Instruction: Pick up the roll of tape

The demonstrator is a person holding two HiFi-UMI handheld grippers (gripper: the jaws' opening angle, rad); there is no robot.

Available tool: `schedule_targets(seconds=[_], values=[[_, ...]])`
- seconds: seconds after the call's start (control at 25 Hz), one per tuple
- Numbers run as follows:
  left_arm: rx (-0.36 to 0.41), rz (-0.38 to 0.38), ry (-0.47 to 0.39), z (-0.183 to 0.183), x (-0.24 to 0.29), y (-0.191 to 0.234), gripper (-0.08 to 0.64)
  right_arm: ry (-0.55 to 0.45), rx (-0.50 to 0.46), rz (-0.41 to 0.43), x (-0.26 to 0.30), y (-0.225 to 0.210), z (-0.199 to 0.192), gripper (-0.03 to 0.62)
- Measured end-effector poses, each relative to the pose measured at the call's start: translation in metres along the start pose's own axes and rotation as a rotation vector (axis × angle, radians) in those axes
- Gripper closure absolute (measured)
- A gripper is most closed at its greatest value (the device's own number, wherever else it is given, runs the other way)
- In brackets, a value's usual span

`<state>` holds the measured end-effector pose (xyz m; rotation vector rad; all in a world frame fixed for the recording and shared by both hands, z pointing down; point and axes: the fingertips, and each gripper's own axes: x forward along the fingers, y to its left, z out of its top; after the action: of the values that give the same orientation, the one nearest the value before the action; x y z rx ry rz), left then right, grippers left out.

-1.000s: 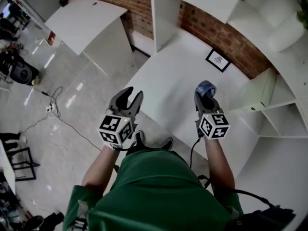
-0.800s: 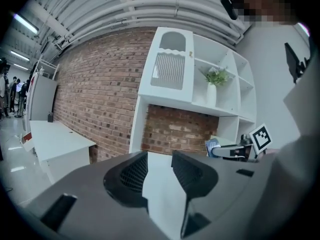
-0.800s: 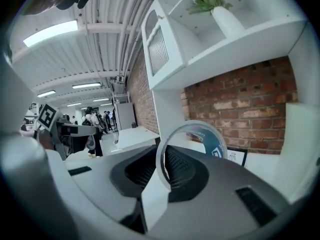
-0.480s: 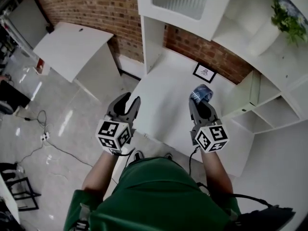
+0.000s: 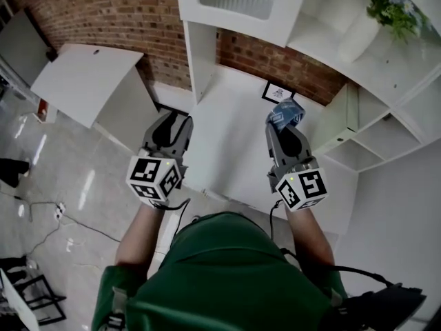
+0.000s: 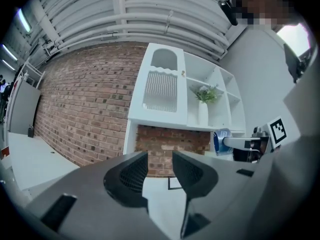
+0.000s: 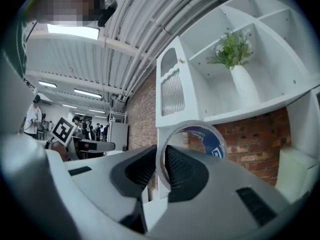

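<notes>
One roll of tape (image 7: 207,136), pinched by its thin wall between the jaws of the right gripper (image 7: 161,169). Most of the ring juts past the fingertips, lifted clear of the white table (image 5: 234,157) below. Left gripper (image 6: 160,165) off to the side, well apart from the tape, jaws parted with nothing between them.

Risks, as judged from here:
- Held only along a narrow stretch of rim (a small bite on a round, slick thing), so likely to swivel between the pads or slide out on a jerk or a quick roll of the wrist.
- Squeezing harder is no sure cure: might bow the ring or pop it sideways out of the grip.
- If dropped, probably onto the table under the gripper, then perhaps rolling off the near edge to the floor (image 5: 55,178).
- Shelf unit (image 5: 348,116) close ahead and to the right of the right gripper, easily clipped by the protruding ring on a careless push forward.

Counts:
- Two grippers.
- One roll of tape.
- One small framed picture (image 5: 277,92) just beyond the right gripper's tips, against the brick wall (image 5: 124,12).
- One white vase (image 5: 358,36) with one green plant (image 5: 389,5), above and ahead.
- Two white tables, the second (image 5: 83,74) well left of the left gripper.
</notes>
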<state>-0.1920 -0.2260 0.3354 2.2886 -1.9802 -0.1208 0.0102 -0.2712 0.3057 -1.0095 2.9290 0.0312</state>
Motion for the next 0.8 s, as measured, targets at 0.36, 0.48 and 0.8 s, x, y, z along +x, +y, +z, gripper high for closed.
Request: schedule_targets(seconds=[0.36, 0.48, 0.8], values=[[0.003, -0.027, -0.045, 0.016, 0.003, -0.003, 0.394, -0.026, -0.043, -0.007, -0.002, 0.012, 0.016, 0.526], [-0.010, -0.033, -0.040, 0.013, 0.007, -0.004, 0.394, -0.013, -0.034, -0.007, 0.000, 0.010, 0.011, 0.525], [-0.049, -0.022, 0.006, -0.012, 0.007, 0.003, 0.394, 0.015, -0.016, -0.012, -0.001, 0.010, 0.001, 0.525]])
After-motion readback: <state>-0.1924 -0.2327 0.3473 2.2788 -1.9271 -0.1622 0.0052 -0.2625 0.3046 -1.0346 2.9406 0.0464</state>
